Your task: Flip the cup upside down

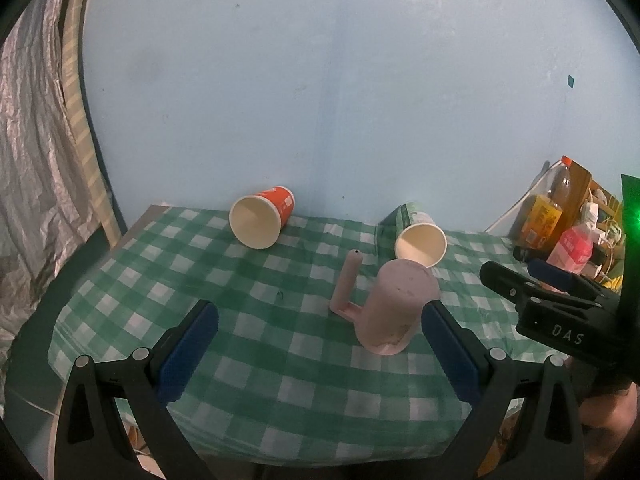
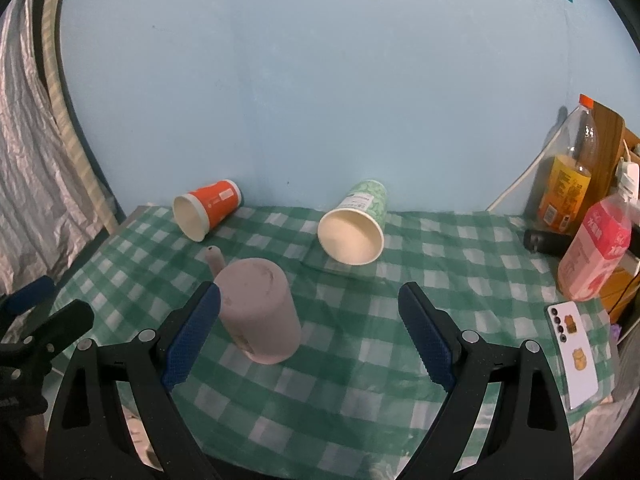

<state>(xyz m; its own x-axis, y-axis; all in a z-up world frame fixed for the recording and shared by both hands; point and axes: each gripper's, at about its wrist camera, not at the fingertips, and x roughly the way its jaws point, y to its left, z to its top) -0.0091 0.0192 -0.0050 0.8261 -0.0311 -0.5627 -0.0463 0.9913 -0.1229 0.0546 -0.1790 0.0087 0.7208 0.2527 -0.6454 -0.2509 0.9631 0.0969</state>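
Note:
A pink cup with a long handle (image 1: pixel 394 306) (image 2: pixel 260 312) stands upside down on the green checked tablecloth (image 1: pixel 260 320) (image 2: pixel 360 352). An orange paper cup (image 1: pixel 262 220) (image 2: pixel 206 212) lies on its side at the back left, mouth toward me. A green paper cup (image 1: pixel 420 236) (image 2: pixel 356 224) lies on its side at the back, behind the pink cup. My left gripper (image 1: pixel 320 348) is open and empty, with the pink cup just ahead near its right finger. My right gripper (image 2: pixel 310 340) is open and empty, with the pink cup beside its left finger. The right gripper also shows in the left wrist view (image 1: pixel 532 280).
A blue wall rises right behind the table. At the right stand a tall bottle (image 2: pixel 568 172), a pink bottle (image 2: pixel 596 248), a dark object (image 2: pixel 548 242) and a phone (image 2: pixel 572 356) near the edge. A silver curtain (image 1: pixel 32 184) hangs at the left.

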